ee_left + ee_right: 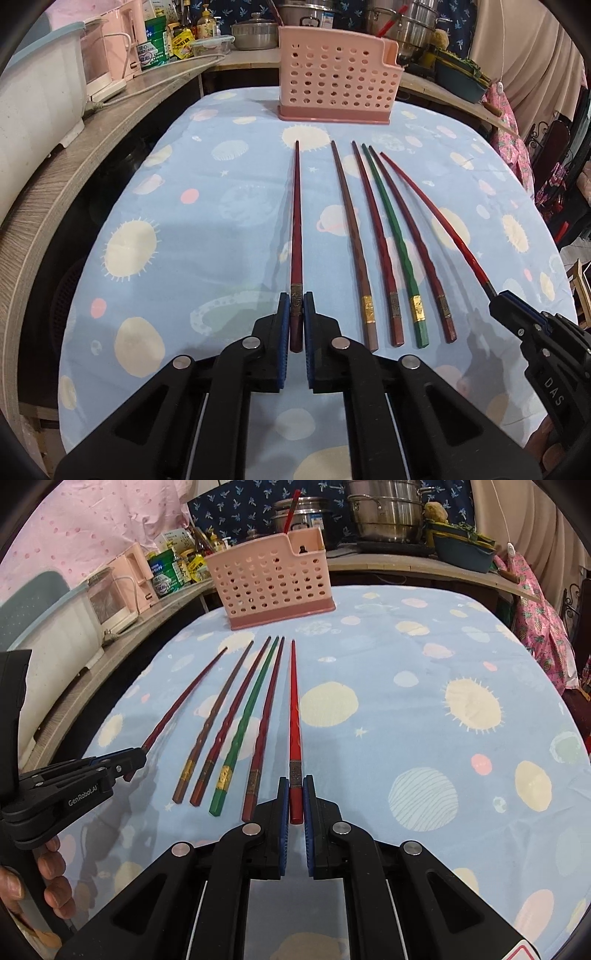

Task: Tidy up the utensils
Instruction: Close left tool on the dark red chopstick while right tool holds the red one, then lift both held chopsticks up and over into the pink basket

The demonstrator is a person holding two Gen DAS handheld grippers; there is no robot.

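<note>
Each gripper, left gripper [295, 306] and right gripper [295, 788], is clamped on a chopstick's butt end, both sticks pointing lengthwise toward the pink holder [338, 75] at the surface's far edge.

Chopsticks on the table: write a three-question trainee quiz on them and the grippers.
1. True or false: the left gripper is shut on a dark red chopstick.
2. How many chopsticks lie ungripped between the two held ones?
3. The right gripper holds: A) the green chopstick B) the bright red chopstick C) the pink basket.

Key: 1 true; 2 four; 3 B.
</note>
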